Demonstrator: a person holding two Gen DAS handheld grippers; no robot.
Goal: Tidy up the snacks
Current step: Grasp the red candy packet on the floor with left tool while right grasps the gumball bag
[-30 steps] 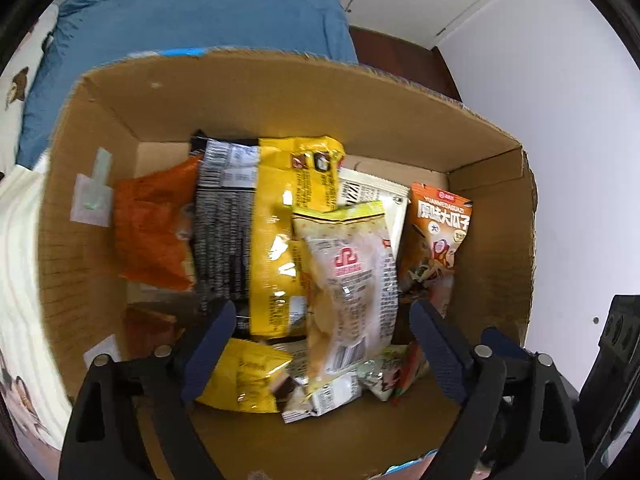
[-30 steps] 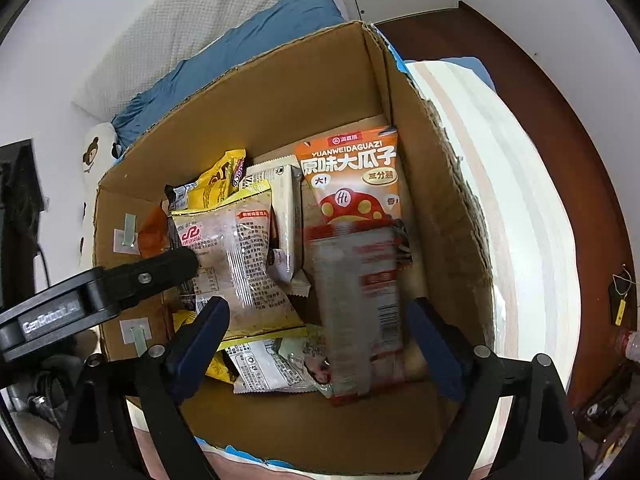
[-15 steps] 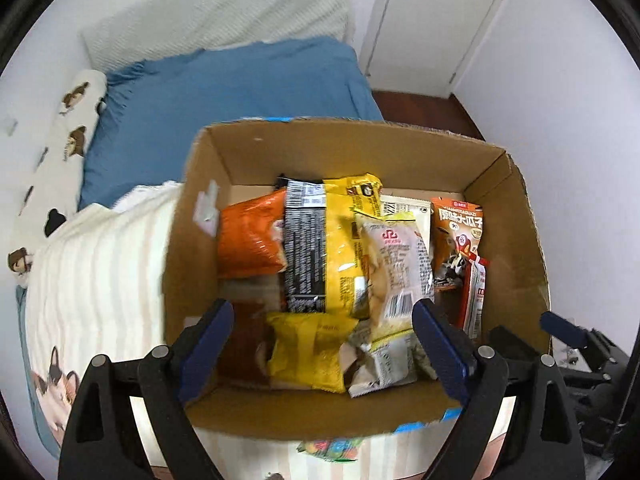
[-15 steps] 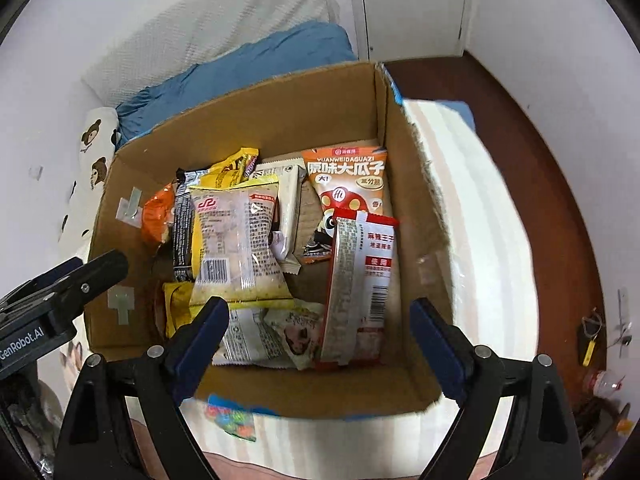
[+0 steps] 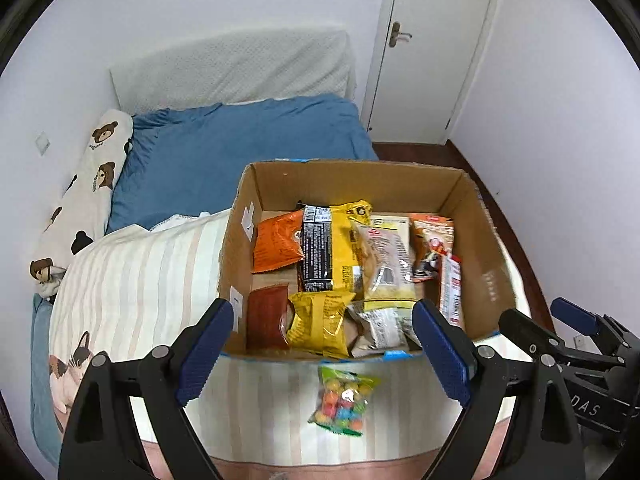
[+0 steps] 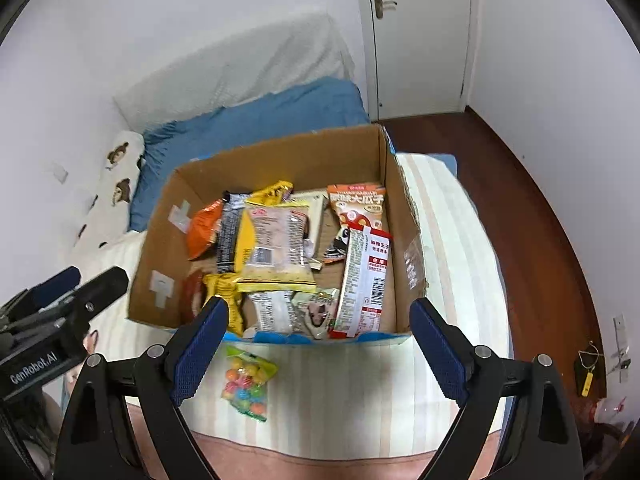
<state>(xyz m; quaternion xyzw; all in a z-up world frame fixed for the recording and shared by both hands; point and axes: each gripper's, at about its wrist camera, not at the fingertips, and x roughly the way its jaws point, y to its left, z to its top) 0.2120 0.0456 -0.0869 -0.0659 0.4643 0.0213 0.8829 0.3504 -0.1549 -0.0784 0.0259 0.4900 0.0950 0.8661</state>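
Note:
An open cardboard box [image 5: 236, 240] [image 6: 404, 216] stands on the striped bed cover and holds several snack packets: an orange bag [image 5: 278, 246], a yellow bag [image 5: 320, 322], a pale biscuit pack [image 6: 276, 244] and a red-and-white strip pack [image 6: 366, 280]. A clear bag of coloured candy balls [image 5: 340, 400] [image 6: 246, 384] lies outside, just in front of the box. My left gripper [image 5: 324, 348] and right gripper [image 6: 318, 346] are both open and empty, held above the bed in front of the box.
A striped blanket [image 5: 140, 280] covers the near bed. A blue duvet [image 5: 240, 148] and a bear-print pillow [image 5: 88, 200] lie behind the box. A white door [image 5: 432, 48] and dark wood floor [image 6: 520, 200] are at the right.
Both grippers have pulled back and up from inside the box. The red-and-white strip pack left the right gripper and now lies in the box. The candy bag came into view.

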